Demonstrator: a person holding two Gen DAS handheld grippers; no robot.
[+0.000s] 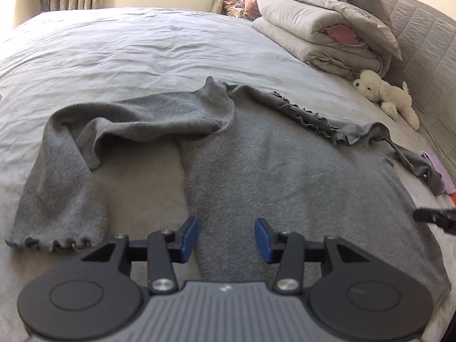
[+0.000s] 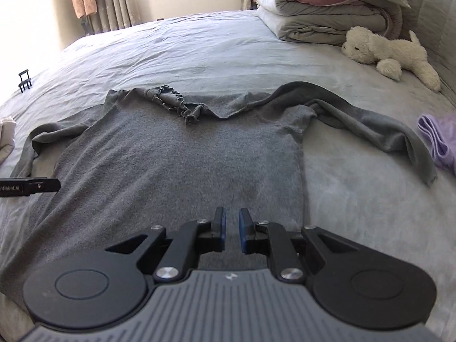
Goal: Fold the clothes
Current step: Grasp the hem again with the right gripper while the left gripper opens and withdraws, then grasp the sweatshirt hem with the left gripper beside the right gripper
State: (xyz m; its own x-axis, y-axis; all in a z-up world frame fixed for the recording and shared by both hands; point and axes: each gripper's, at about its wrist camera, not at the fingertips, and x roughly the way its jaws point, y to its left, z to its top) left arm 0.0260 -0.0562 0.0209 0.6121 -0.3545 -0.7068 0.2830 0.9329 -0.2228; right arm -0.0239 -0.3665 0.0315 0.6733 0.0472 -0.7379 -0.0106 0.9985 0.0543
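- A grey long-sleeved top point(image 2: 182, 154) lies spread flat on the grey bedsheet point(image 2: 199, 51), frilled collar point(image 2: 173, 101) toward the far side, hem toward the cameras.
- One sleeve point(image 1: 71, 154) is bent back and drapes down beside the body, its ruffled cuff point(image 1: 51, 243) near the bed's front edge.
- The other sleeve point(image 2: 379, 131) trails out sideways, its end just beside a lilac cloth point(image 2: 439, 139).
- The left gripper point(image 1: 226, 238) hovers over the hem's left edge, blue pads point(image 1: 189, 235) wide apart, nothing between them.
- The right gripper point(image 2: 231, 230) sits above the hem near the right side, jaws drawn in to a narrow slot with no fabric caught.
- A white plush dog point(image 2: 390, 51) rests by the folded duvet stack point(image 2: 327, 14) at the headboard.
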